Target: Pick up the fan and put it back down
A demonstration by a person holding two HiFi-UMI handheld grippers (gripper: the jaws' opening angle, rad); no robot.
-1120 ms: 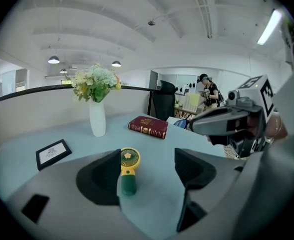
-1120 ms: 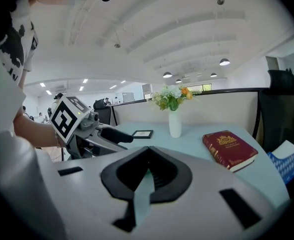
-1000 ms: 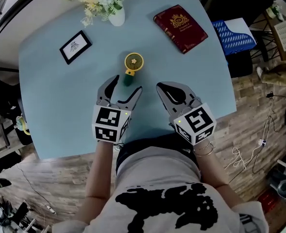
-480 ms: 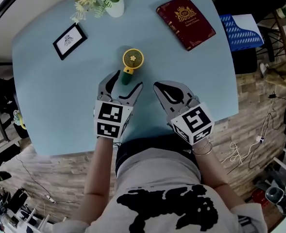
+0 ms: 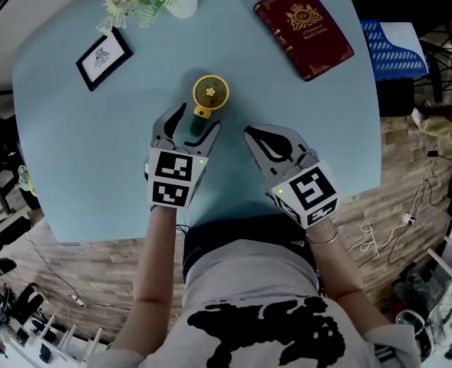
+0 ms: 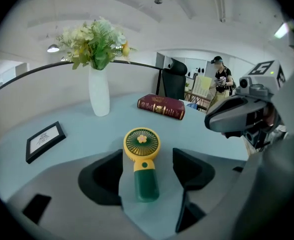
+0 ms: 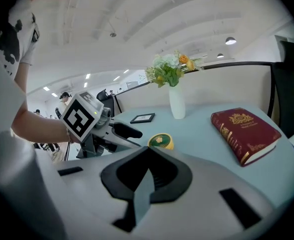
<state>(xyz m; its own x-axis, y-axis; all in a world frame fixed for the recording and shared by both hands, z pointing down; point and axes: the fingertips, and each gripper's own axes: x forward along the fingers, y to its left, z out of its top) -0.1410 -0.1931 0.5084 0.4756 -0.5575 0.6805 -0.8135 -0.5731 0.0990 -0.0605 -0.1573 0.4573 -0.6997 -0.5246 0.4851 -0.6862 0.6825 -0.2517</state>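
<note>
Left gripper (image 5: 197, 123) has sunk astride the fan (image 5: 210, 93), jaws wide yet closing; right gripper (image 5: 255, 136) closed.

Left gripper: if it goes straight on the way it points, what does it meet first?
The fan, probably its green handle, lying untouched between the closing jaws of the left gripper; depth is uncertain.

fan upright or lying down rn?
Lying down. The fan lies flat on the table, its round grille facing up and its green handle pointing to the table's near edge.
</note>
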